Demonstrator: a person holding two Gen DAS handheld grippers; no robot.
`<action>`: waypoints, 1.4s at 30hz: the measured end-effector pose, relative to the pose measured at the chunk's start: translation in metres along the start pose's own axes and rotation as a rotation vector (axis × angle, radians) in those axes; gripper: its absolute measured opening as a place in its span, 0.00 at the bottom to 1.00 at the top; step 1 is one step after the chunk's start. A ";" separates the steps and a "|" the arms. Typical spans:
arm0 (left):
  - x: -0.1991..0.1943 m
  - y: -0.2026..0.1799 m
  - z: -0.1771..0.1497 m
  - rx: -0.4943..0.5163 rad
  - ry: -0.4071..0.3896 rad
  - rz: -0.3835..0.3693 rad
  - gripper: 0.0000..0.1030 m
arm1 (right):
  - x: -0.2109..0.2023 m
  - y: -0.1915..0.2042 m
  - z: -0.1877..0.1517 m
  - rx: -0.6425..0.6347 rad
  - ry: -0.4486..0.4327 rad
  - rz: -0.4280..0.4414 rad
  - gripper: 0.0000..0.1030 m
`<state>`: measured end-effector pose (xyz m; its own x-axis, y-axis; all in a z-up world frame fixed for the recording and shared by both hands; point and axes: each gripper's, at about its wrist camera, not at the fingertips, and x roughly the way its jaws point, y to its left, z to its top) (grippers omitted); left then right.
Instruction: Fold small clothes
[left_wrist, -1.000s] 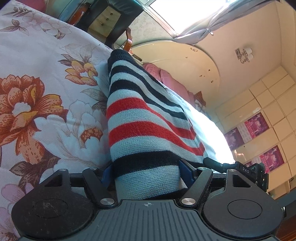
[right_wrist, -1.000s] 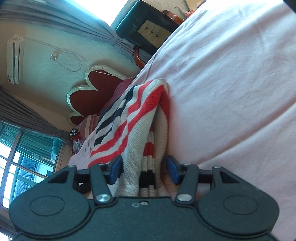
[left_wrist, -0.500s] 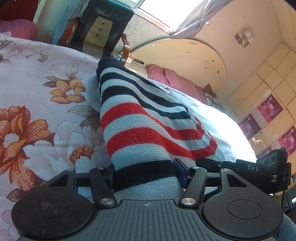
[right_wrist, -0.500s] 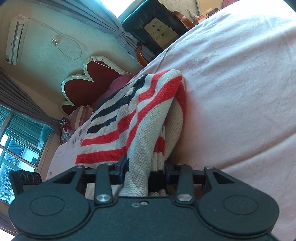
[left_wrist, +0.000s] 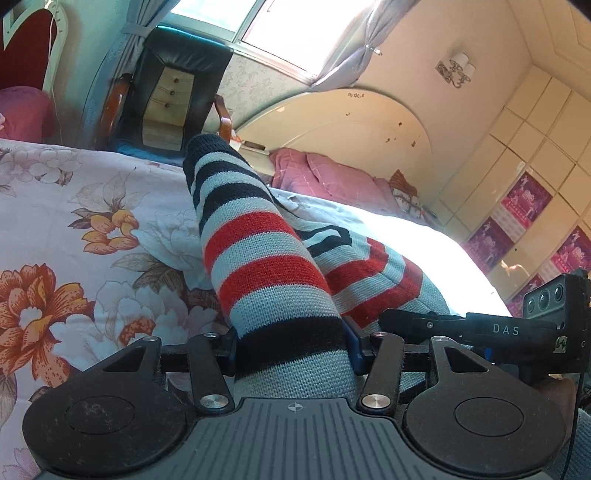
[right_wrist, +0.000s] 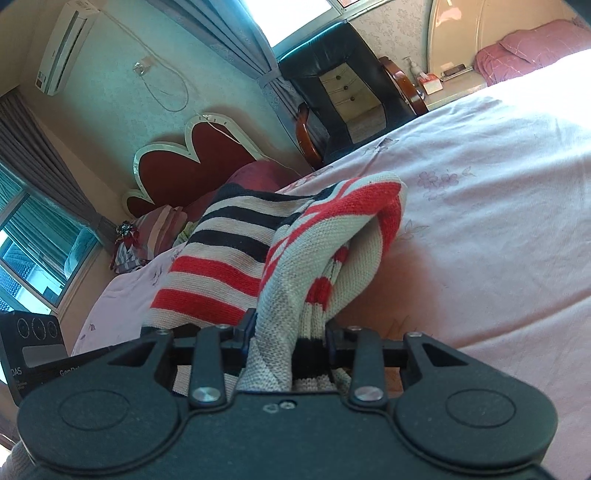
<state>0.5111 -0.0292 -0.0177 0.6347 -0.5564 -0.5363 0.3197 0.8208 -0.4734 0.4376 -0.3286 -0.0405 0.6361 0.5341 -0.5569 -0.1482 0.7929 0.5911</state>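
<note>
Both sets of fingers have just been closing, and I now have the left gripper (left_wrist: 291, 349) and the right gripper (right_wrist: 290, 341) each clamped on a bunched edge of the red, navy and grey striped knit garment (left_wrist: 266, 266). Compared with a second ago, both held edges stand higher above the floral-printed bed sheet (left_wrist: 74, 236), while the far end of the garment rests on it. I judge the grasp secured and the fold-over ready to begin.
</note>
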 end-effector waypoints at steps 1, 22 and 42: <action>-0.004 -0.001 0.000 0.001 -0.005 -0.002 0.50 | -0.002 0.003 0.000 -0.002 -0.004 0.000 0.32; -0.159 0.021 -0.038 -0.023 -0.097 0.051 0.50 | -0.020 0.109 -0.044 -0.097 -0.011 0.070 0.32; -0.249 0.158 -0.115 -0.178 -0.093 0.127 0.50 | 0.063 0.213 -0.133 -0.144 0.105 0.115 0.32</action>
<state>0.3228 0.2243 -0.0394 0.7263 -0.4291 -0.5370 0.1092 0.8433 -0.5262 0.3454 -0.0871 -0.0277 0.5274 0.6449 -0.5531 -0.3264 0.7549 0.5688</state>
